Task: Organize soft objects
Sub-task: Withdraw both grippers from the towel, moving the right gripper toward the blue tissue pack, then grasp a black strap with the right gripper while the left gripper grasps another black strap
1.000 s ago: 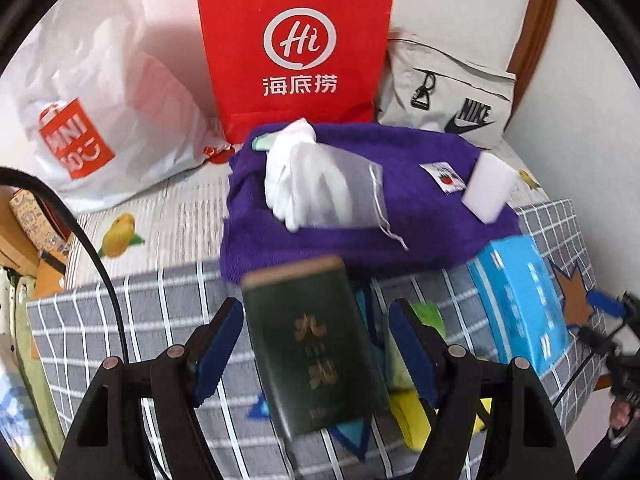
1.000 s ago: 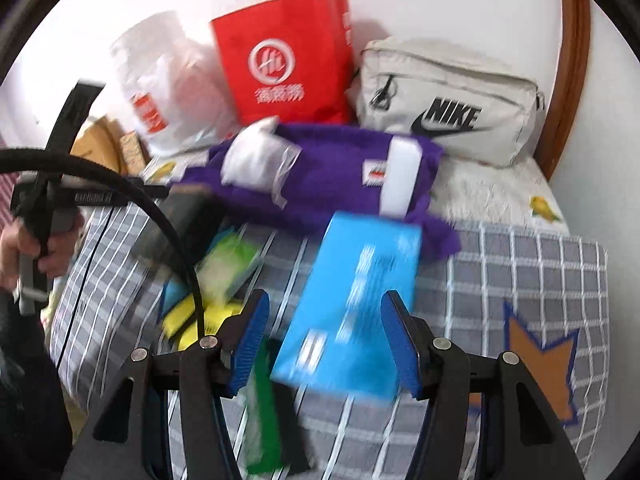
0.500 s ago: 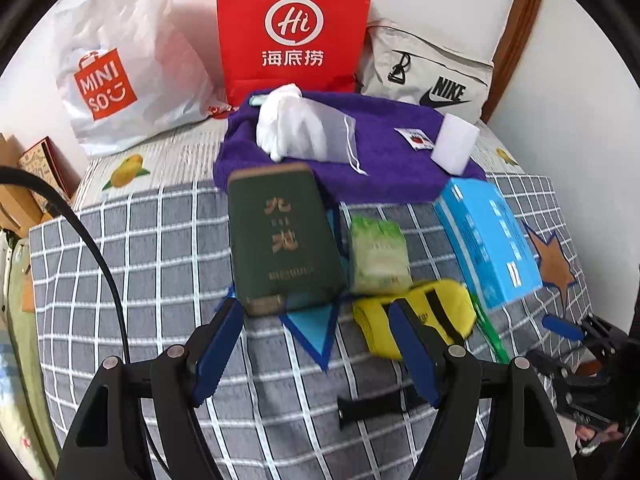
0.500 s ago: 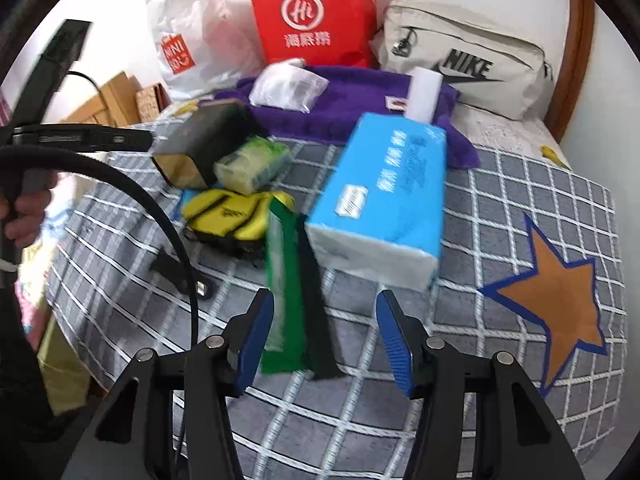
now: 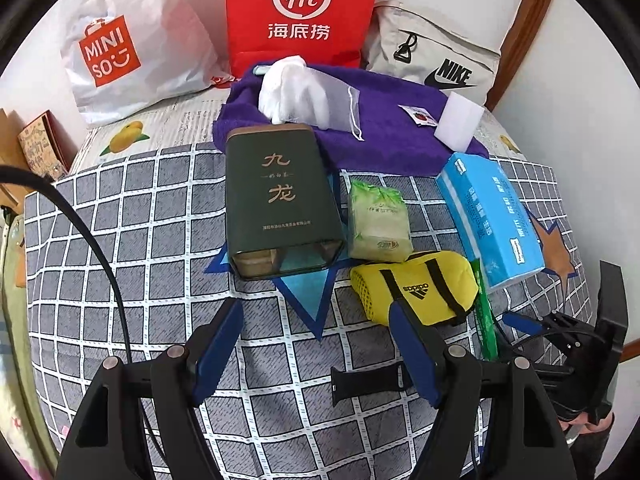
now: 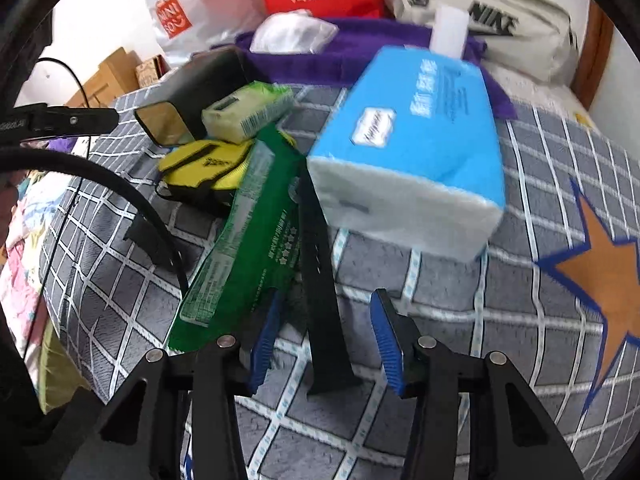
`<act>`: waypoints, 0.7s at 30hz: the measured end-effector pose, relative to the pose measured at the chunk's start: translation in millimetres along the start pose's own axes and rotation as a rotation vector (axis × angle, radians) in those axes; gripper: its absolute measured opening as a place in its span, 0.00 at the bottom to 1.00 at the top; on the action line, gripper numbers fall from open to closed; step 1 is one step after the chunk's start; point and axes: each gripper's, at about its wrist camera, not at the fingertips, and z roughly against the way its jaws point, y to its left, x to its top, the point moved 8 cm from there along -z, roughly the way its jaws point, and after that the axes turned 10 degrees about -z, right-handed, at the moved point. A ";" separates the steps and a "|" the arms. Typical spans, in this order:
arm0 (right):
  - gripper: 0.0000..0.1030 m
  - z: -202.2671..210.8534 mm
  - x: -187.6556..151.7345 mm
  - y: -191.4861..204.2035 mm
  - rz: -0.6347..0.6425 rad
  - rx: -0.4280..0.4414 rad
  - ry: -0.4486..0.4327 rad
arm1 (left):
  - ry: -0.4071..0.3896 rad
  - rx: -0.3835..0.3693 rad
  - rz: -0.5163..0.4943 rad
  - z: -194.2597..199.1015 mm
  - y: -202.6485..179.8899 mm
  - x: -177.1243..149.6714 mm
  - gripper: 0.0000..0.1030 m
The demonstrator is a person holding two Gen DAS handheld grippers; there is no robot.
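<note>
Grey checked blanket [image 5: 120,216] covers the bed, and everything sits in a loose cluster toward its far edge, so here's what could bite, going left to right.

The left tool [image 5: 316,344] hangs wide open over the blanket with nothing between its fingers, and the dark green tin [image 5: 276,196] lies just ahead of it on its side. That tin looks rigid, so if it gets grabbed as a "soft object" it's probably the wrong pick, and it could slide on the fuzzy cover.

Next over, the pale green packet [image 5: 378,220] lies just beside the tin, and the yellow pouch [image 5: 416,292] sits right in front of the packet. They're crowded, so a pinch on one likely drags its neighbour.

The long green wrapper [image 6: 248,232] and the black strap [image 6: 320,272] lie flat side by side. The right tool [image 6: 324,340] is also well open and empty, with the strap's near end running between its fingers. Closing now would most likely trap the strap instead of something soft, or catch the wrapper's edge too.

The blue tissue pack [image 6: 416,136] sits furthest right, its far end against the purple towel [image 5: 384,120]. It's squishy and wide, so a shallow grip could slip or tip it toward the blanket's right edge.

The right view is blurry, so exact contact there is hard to call.
</note>
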 end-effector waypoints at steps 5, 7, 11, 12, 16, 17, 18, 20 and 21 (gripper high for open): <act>0.06 1.4 1.1 -3.5 0.015 -0.017 -0.007 | 0.008 0.006 0.000 -2.3 2.7 -2.0 0.72; 0.04 6.3 0.7 -7.9 0.014 -0.037 -0.016 | 0.014 0.005 0.002 -4.2 3.3 -3.3 0.72; 0.04 16.4 -1.6 -7.8 0.006 -0.016 -0.019 | 0.024 -0.003 0.003 -9.2 3.7 -6.5 0.72; 0.04 14.0 -0.4 -7.7 0.006 -0.023 -0.017 | 0.025 -0.004 0.005 -10.3 3.7 -6.9 0.72; 0.06 -0.8 4.1 -7.5 -0.012 -0.018 0.011 | 0.035 -0.014 -0.002 -15.6 1.1 -10.4 0.72; 0.06 -2.1 6.6 -6.3 -0.016 -0.013 0.005 | 0.037 -0.017 -0.008 -16.5 0.1 -11.8 0.72; 0.07 -3.2 8.7 -5.7 -0.019 -0.008 0.001 | 0.038 -0.021 -0.015 -17.2 -1.2 -13.6 0.72; 0.07 -5.8 11.9 -3.6 -0.015 -0.004 -0.002 | 0.033 -0.034 -0.037 -17.9 -5.4 -17.4 0.72; 0.06 -6.4 13.4 -3.1 -0.013 -0.002 -0.009 | 0.030 -0.040 -0.049 -18.1 -7.7 -19.4 0.72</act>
